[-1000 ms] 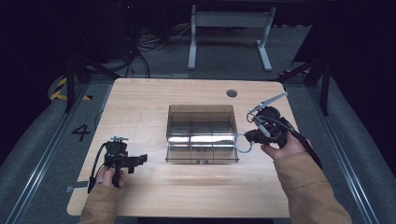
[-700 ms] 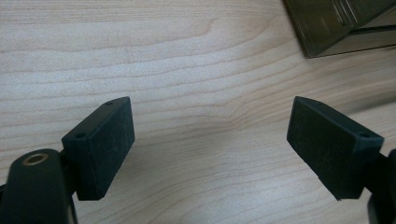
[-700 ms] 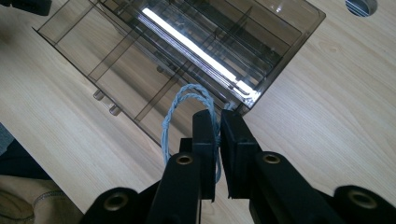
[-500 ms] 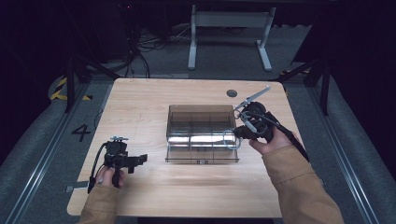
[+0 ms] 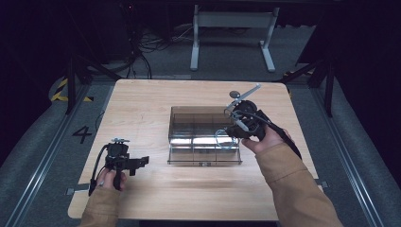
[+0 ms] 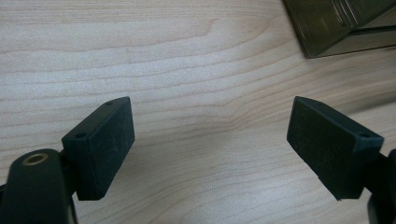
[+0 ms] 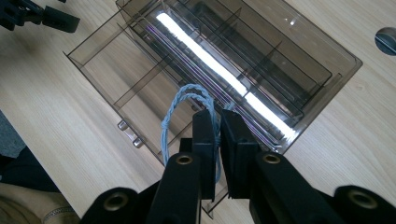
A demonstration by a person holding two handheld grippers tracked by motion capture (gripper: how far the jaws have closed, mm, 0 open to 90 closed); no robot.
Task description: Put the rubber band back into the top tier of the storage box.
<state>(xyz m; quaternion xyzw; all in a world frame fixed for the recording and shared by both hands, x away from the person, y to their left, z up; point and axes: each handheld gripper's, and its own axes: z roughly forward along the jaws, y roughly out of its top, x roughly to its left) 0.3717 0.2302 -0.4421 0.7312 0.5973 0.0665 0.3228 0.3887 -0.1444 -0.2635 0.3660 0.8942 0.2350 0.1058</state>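
The left gripper (image 5: 135, 163) is sitting on the table (image 5: 142, 109) well to the left of the box (image 5: 204, 124), its jaws spread wide with just bare wood between them. In the left gripper view (image 6: 210, 140) a corner of the box (image 6: 341, 23) is poking in at the top right, well apart from both pads.

Next comes the box, lying roughly mid-table. It's a smoky, see-through plastic organiser with thin dividers splitting it into compartments, and a bright strip of light is glaring off it. In the right gripper view the box (image 7: 140, 79) is showing a small latch on its outer wall.

The right gripper (image 5: 231, 134) is hovering at the right side of the box, over its right-hand end, jaws pressed together and pinching the cord (image 5: 221, 138). In the right gripper view (image 7: 218, 122) the cord (image 7: 180, 109) is sticking out past the fingertips as a loop, curling off to the left of the jaws and hanging above the box interior, not touching the dividers as far as I can see. A bit of it is also running down between the two pads.

The cord itself is a thin, pale blue twisted strand, kind of braided looking, doubled back on itself into a small open loop. Which compartment it's over, I can't really tell.
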